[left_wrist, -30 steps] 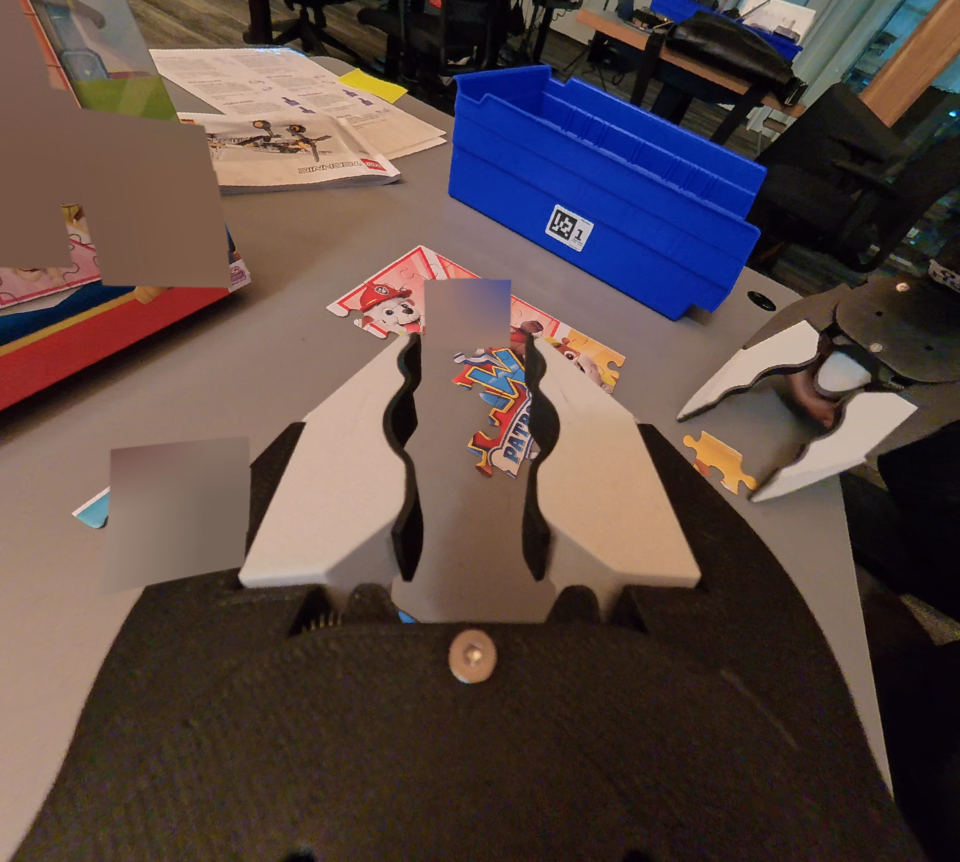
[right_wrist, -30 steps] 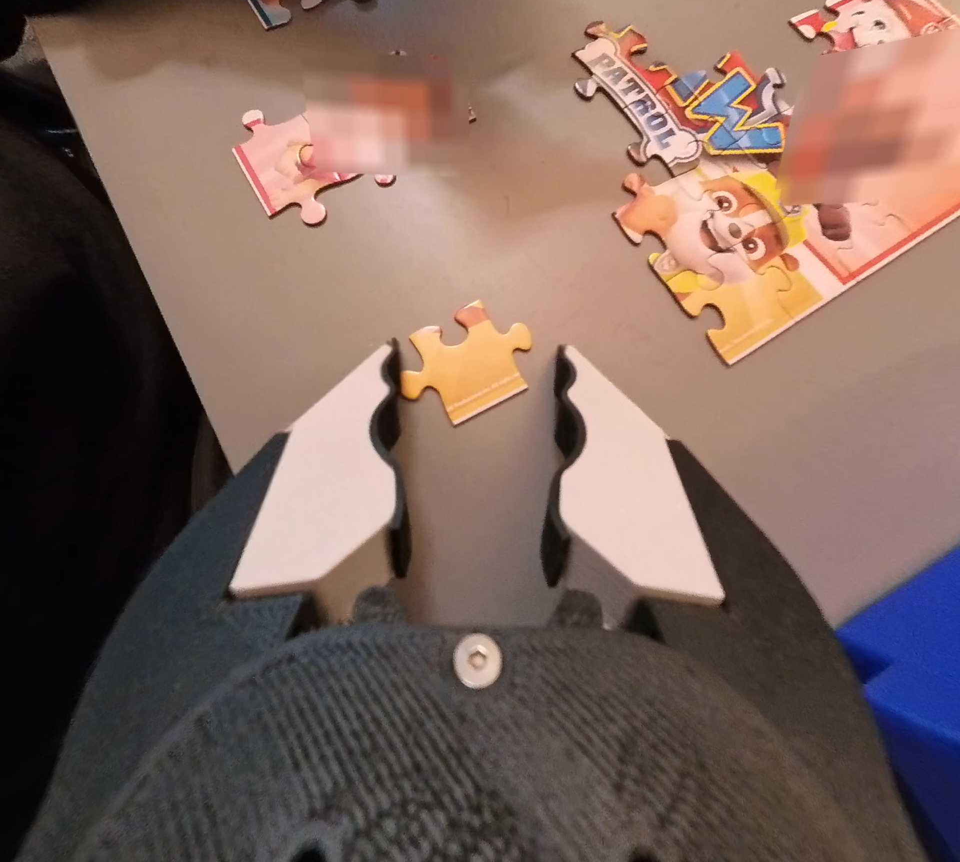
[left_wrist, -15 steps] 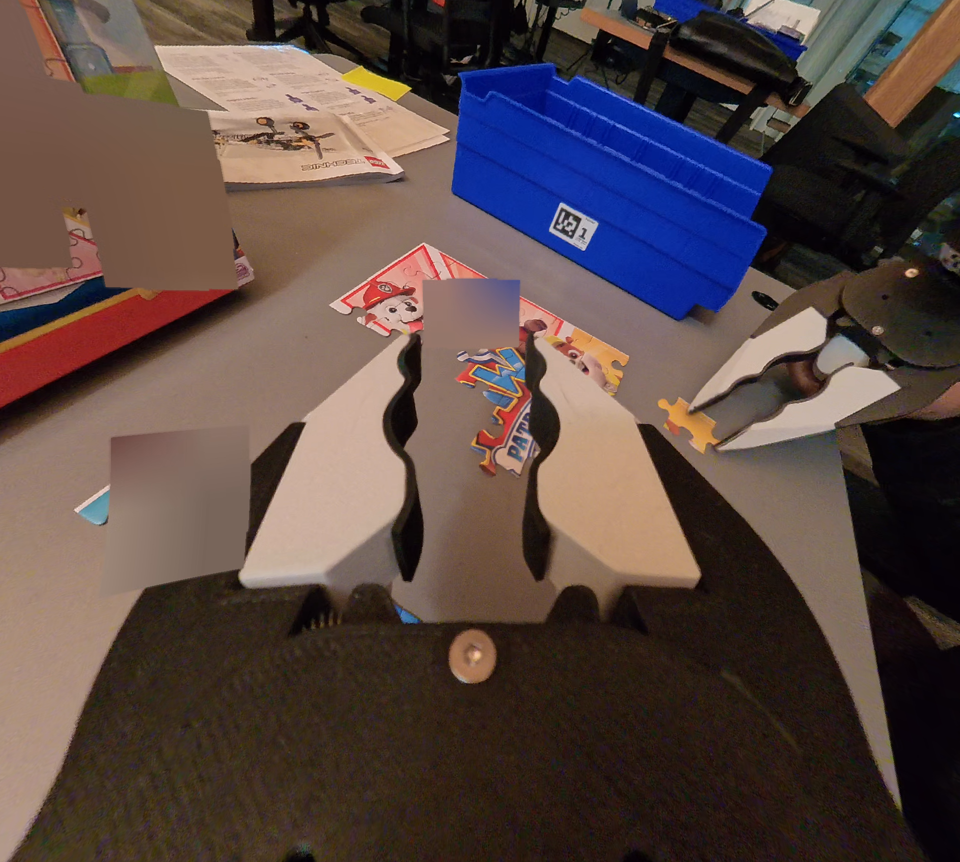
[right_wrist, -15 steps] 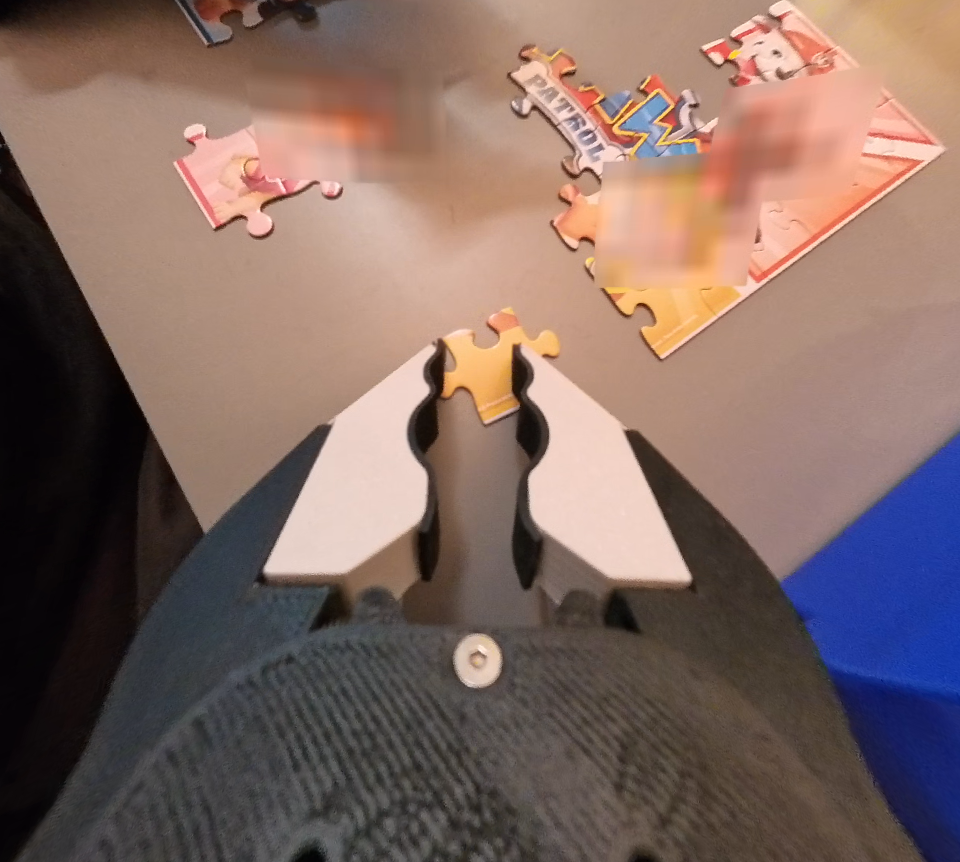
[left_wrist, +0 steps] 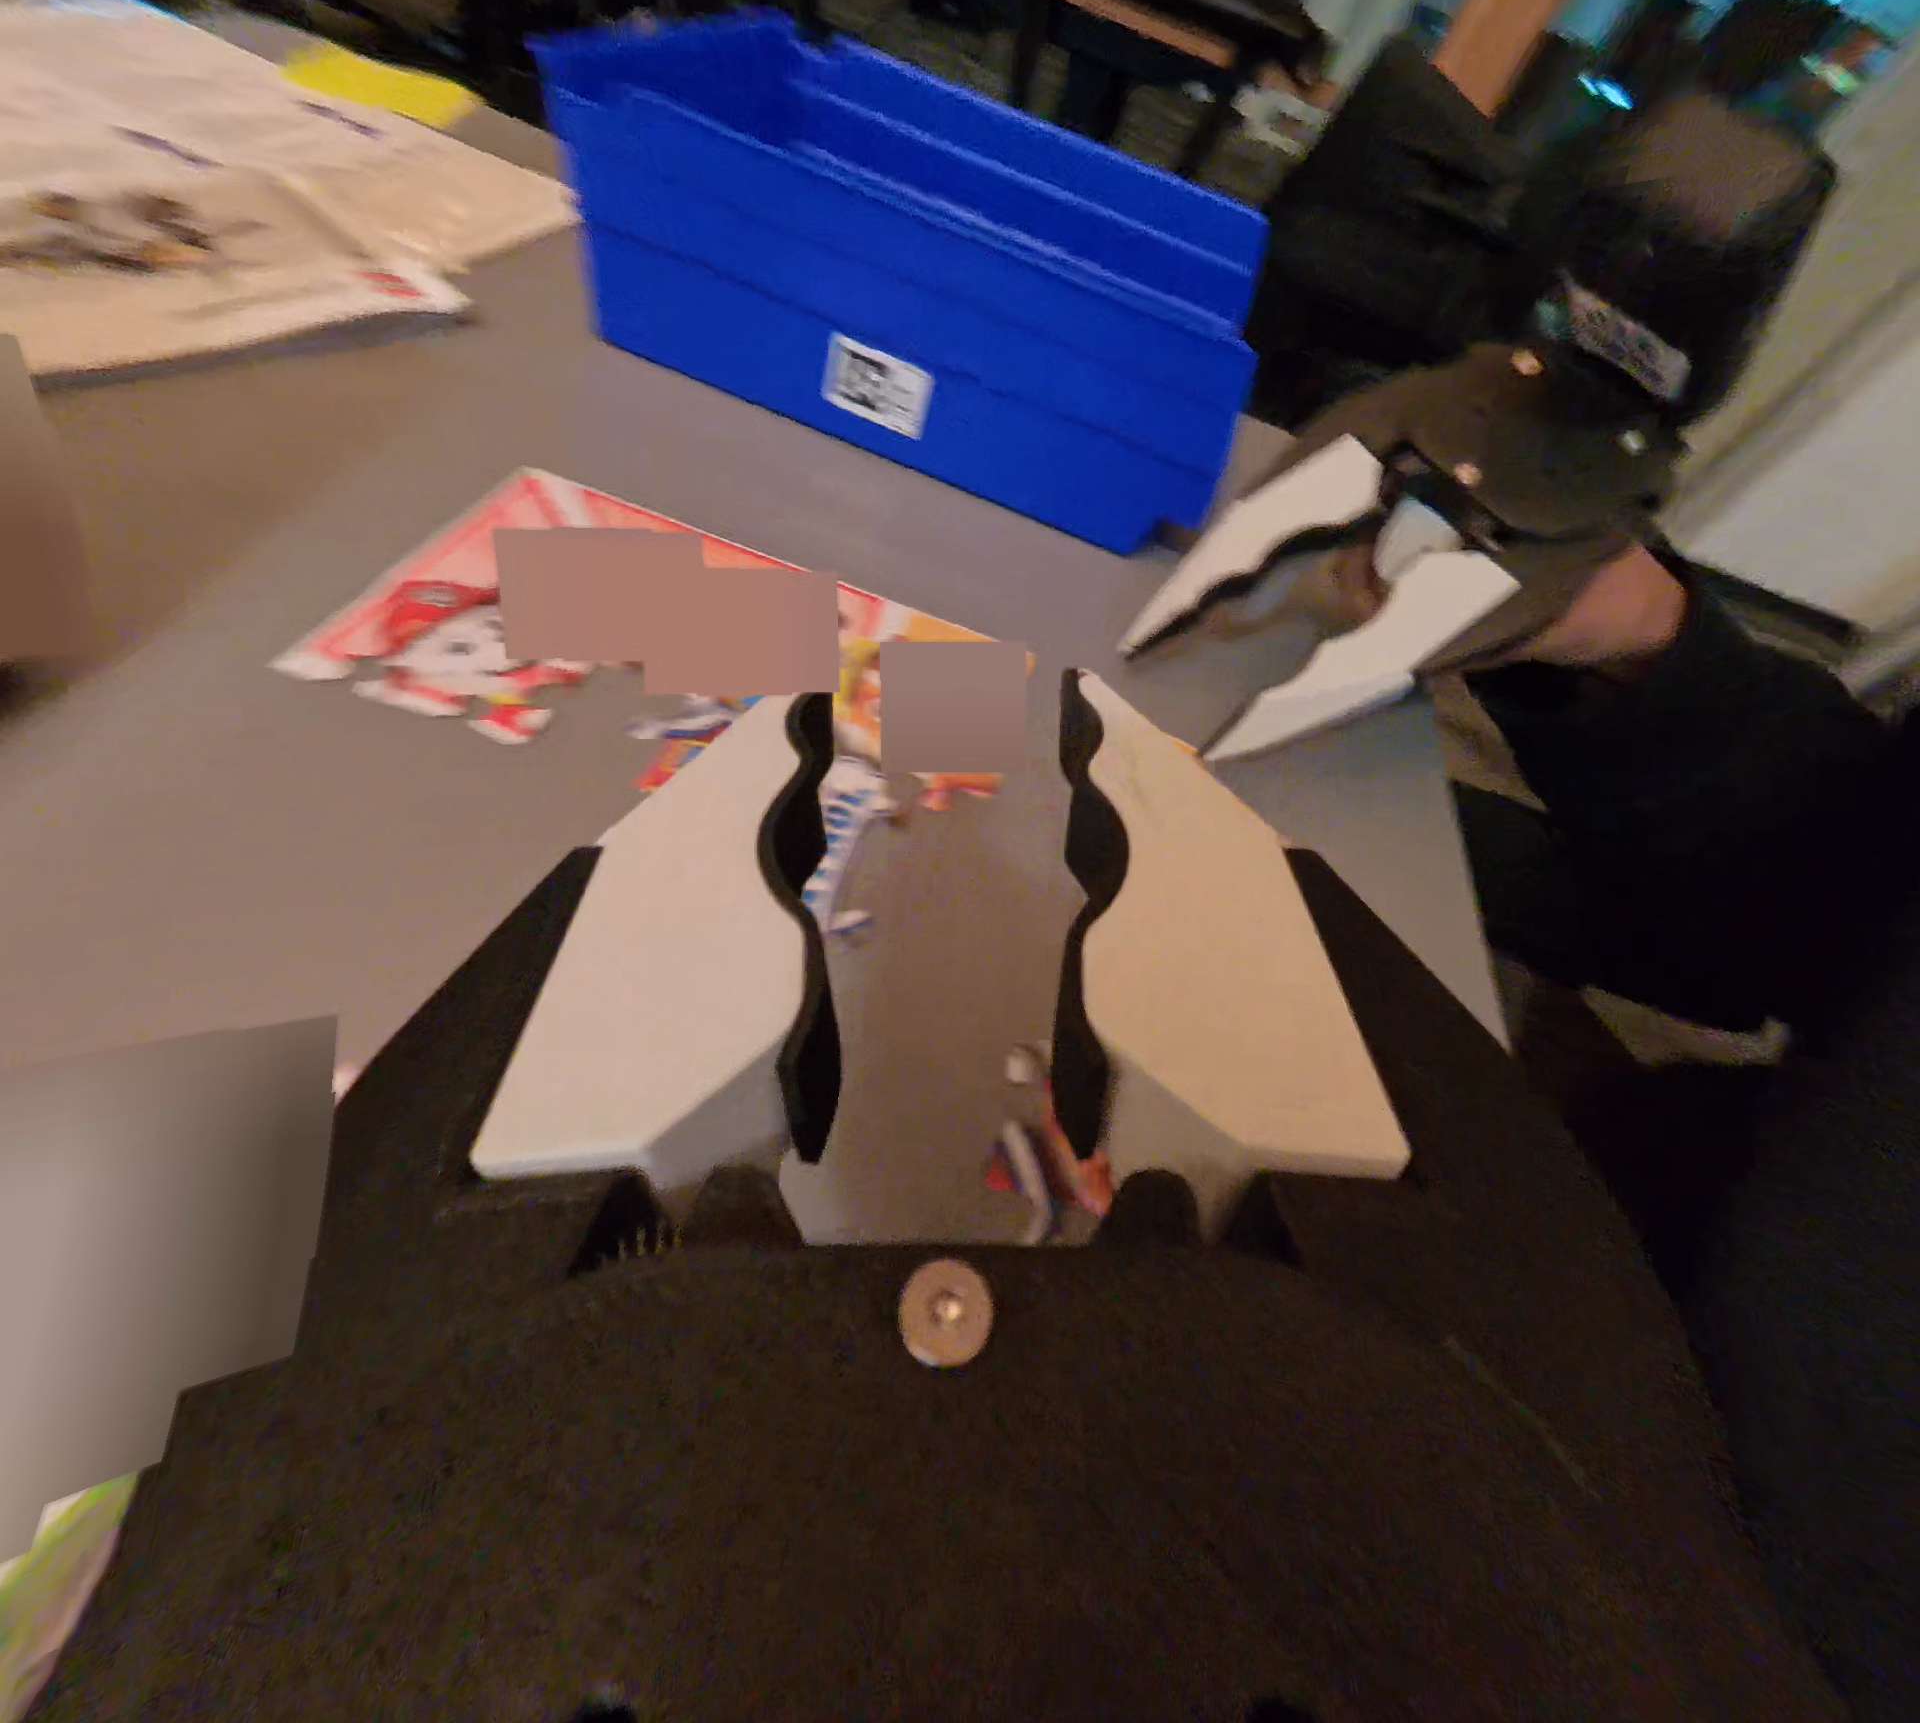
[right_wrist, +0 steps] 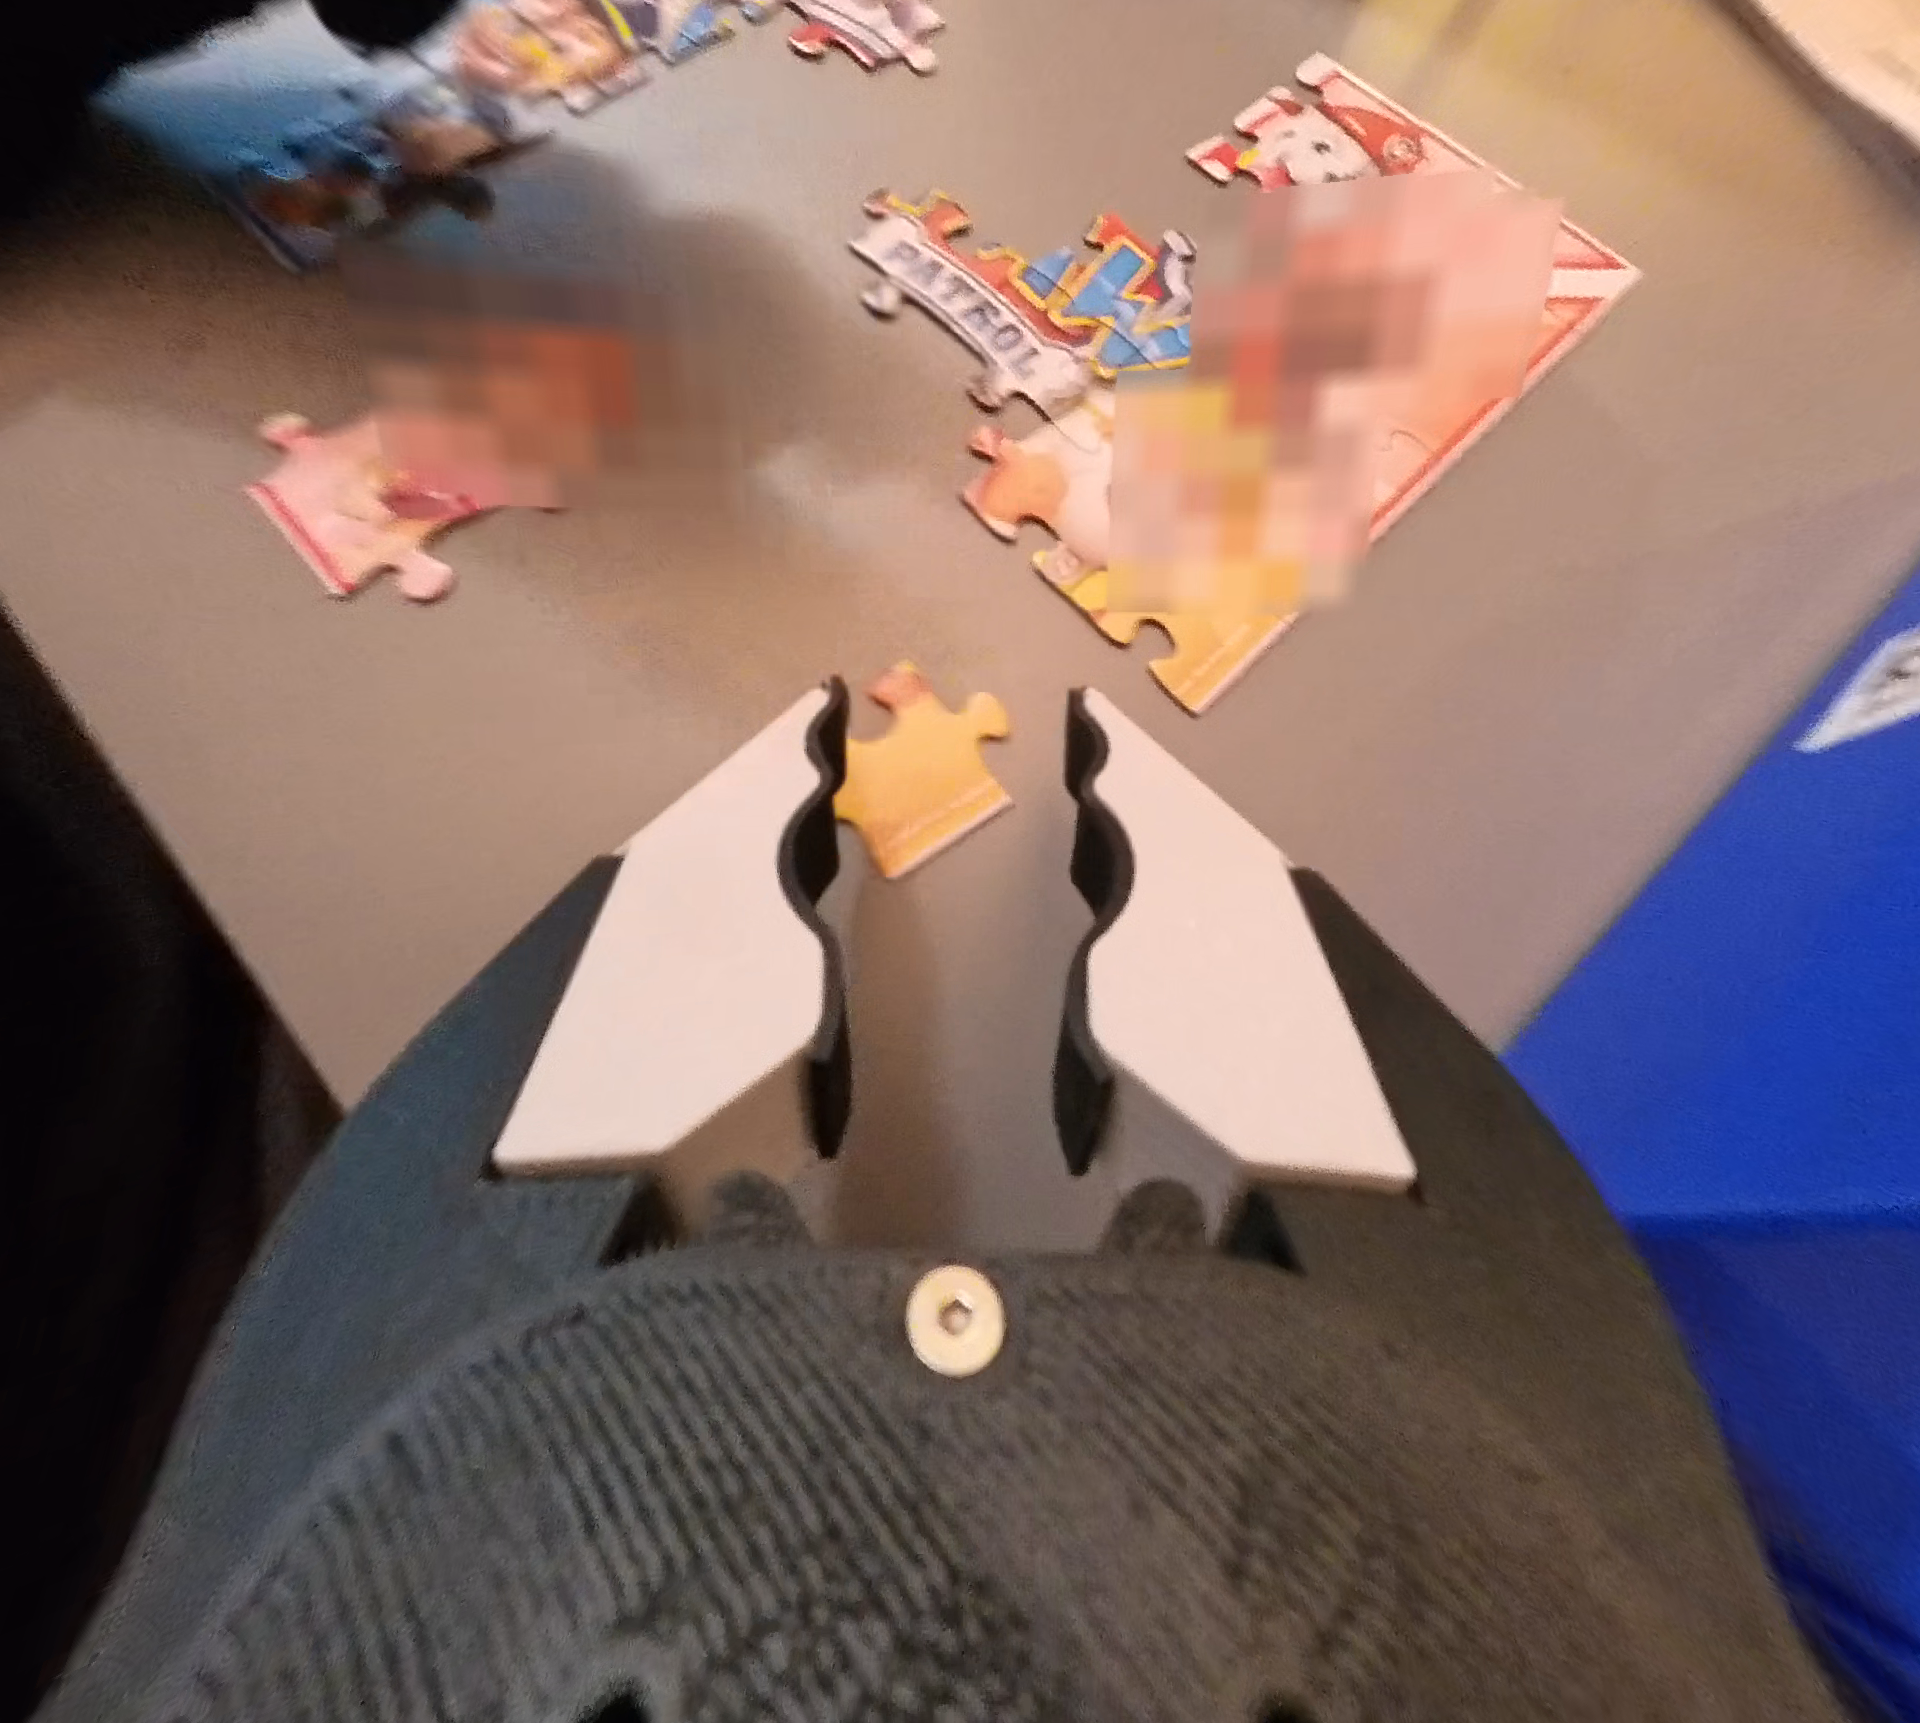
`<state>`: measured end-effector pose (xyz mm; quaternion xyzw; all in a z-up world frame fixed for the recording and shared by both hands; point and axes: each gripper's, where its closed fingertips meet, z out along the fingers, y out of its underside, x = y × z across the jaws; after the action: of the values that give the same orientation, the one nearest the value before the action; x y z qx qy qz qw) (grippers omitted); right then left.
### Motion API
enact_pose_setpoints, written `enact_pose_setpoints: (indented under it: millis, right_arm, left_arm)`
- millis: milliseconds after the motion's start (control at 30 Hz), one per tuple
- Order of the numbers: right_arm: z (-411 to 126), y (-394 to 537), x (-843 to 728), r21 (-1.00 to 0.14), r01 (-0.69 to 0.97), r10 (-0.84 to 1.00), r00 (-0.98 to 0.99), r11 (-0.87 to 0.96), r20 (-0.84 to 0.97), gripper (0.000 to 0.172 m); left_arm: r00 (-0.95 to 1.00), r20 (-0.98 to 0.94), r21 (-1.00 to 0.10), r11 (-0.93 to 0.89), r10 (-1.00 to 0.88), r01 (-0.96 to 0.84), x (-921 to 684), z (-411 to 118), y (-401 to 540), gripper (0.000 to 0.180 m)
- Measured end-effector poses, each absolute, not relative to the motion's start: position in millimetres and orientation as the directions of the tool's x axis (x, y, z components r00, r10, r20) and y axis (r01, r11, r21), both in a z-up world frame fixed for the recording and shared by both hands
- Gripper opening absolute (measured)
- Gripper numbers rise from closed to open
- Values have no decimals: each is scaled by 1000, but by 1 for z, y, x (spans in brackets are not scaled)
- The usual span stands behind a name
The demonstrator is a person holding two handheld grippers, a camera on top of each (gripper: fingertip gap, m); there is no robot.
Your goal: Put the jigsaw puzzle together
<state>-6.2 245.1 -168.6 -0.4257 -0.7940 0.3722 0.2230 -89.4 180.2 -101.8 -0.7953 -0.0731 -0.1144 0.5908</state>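
My right gripper (right_wrist: 954, 691) is open just above the grey table (right_wrist: 520, 738). A yellow puzzle piece (right_wrist: 920, 780) lies flat between its fingers, against the left pad, with a clear gap to the right pad. A partly joined puzzle section (right_wrist: 1216, 645) with a red border lies just ahead to the right, with a logo cluster (right_wrist: 1029, 302) behind it. My left gripper (left_wrist: 940, 697) is open and empty, hovering over that same section (left_wrist: 436, 634) and logo cluster (left_wrist: 842, 842). The right gripper also shows in the left wrist view (left_wrist: 1169, 702), open.
A blue bin (left_wrist: 914, 271) stands behind the puzzle, and at the right of the right wrist view (right_wrist: 1766, 1050). A pink piece (right_wrist: 353, 520) and a row of joined pieces (right_wrist: 623, 11) lie to the left. Papers (left_wrist: 208, 219) lie far left. The table's edge runs close by the right gripper's left side. Some 12 centimetres of space lies between my two pairs of fingers. My right tips are roughly 5 centimetres from the partly joined puzzle section (right_wrist: 1216, 645).
My right gripper narrowed around the yellow piece, slid it toward the joined section, then opened again, leaving it on the table. My left gripper swung right; its view is blurred.
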Motion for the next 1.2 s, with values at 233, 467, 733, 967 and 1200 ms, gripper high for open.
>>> enact_pose_setpoints:
  millis: [233, 467, 733, 967, 1200]
  right_arm:
    - [-189, 220, 25, -743, 561, 803, -594, 365, -54, 50]
    - [-187, 209, 75, -717, 605, 777, -613, 345, -143, 35]
    - [-186, 189, 127, -761, 568, 761, -630, 314, -155, 32]
    - [-175, 195, 131, -796, 232, 717, -617, 559, 323, 34]
    - [-197, 208, 124, -535, 140, 506, -582, 833, 636, 15]
  left_arm:
    - [959, 196, -814, -580, -206, 42, -4, -153, 221, 51]
    - [950, 214, -708, -706, -229, -11, 28, -188, 232, 69]
    - [932, 196, -690, -718, -304, -89, 76, -189, 215, 58]
    - [941, 83, -674, -714, -328, -190, 96, -193, 206, 52]
    - [933, 145, -688, -711, -330, -145, 99, -191, 207, 52]
